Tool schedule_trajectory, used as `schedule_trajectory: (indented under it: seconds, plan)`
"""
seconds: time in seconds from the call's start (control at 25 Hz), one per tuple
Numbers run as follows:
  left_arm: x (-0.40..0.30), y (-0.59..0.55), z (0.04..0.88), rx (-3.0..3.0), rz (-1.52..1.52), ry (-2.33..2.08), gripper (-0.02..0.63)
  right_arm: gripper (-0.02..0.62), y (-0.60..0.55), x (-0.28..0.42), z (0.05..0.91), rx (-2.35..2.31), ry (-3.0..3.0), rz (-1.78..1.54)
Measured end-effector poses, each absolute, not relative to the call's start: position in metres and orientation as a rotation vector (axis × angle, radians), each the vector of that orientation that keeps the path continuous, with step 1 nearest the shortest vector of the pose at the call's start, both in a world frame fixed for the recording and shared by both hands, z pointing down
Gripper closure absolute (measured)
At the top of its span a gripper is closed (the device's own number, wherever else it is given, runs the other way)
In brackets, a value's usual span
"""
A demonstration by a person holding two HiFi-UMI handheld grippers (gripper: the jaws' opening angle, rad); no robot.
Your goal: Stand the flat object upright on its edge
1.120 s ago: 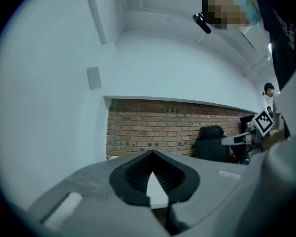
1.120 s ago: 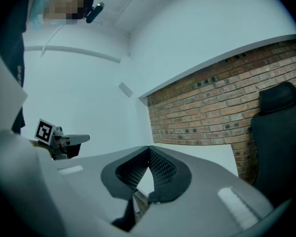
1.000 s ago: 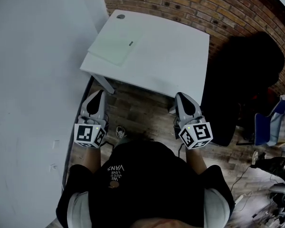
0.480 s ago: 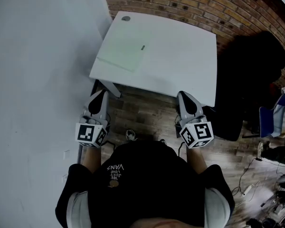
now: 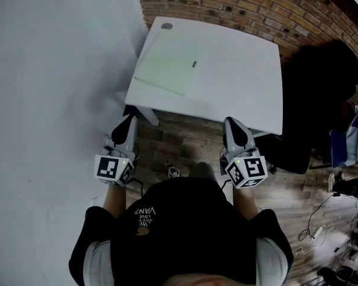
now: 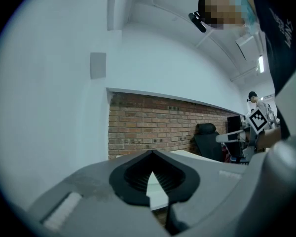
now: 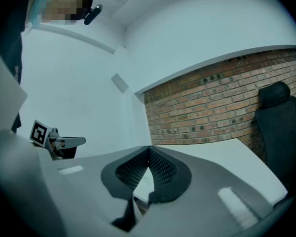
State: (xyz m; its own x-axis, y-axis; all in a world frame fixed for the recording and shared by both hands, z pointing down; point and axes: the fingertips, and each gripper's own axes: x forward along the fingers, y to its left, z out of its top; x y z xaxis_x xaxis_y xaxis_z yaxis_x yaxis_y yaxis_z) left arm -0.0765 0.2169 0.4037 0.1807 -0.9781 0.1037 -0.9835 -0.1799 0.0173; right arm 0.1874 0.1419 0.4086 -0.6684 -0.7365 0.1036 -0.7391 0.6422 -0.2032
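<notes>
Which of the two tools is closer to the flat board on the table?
The left tool: the flat board lies on the left half of the table, farther from the right tool.

So both forearms (image 5: 110, 200) stick out from the body toward 12 o'clock, about level, with one gripper in each hand. The left gripper (image 5: 128, 118) sits around 9 o'clock of the head view's middle and its tip leans a bit to 1 o'clock. The right gripper (image 5: 229, 122) is over at 3 o'clock, tip leaning to 11. On both, the fingers (image 6: 130, 179) are pressed tip to tip with nothing caught between them. Each marker cube (image 5: 113, 168) sits at the 6 o'clock end, nearest the chest.
</notes>
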Motion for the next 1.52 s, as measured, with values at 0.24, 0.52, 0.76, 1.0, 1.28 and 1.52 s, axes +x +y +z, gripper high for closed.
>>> schedule_trajectory:
  seconds: [0.24, 0.52, 0.76, 1.0, 1.28, 1.52]
  plan:
    - [-0.094, 0.208, 0.414, 2.333, 0.078, -1.958, 0.606, 0.595, 0.131, 0.167, 0.412, 1.255, -2.829, 0.340]
    - [-0.109, 0.176, 0.417, 2.310, 0.066, -1.974, 0.606, 0.595, 0.090, 0.154, 0.412, 1.247, -2.830, 0.325]
    - [-0.113, 0.129, 0.414, 2.316, 0.074, -1.968, 0.606, 0.595, 0.047, 0.148, 0.408, 1.240, -2.835, 0.322]
    - [-0.109, 0.081, 0.413, 2.334, 0.074, -1.960, 0.606, 0.595, 0.005, 0.152, 0.409, 1.252, -2.835, 0.323]
    - [-0.107, 0.040, 0.417, 2.319, 0.096, -1.975, 0.606, 0.595, -0.028, 0.149, 0.412, 1.204, -2.847, 0.342]
    - [-0.106, 0.015, 0.413, 2.325, 0.107, -1.973, 0.607, 0.595, -0.046, 0.142, 0.420, 1.168, -2.839, 0.363]
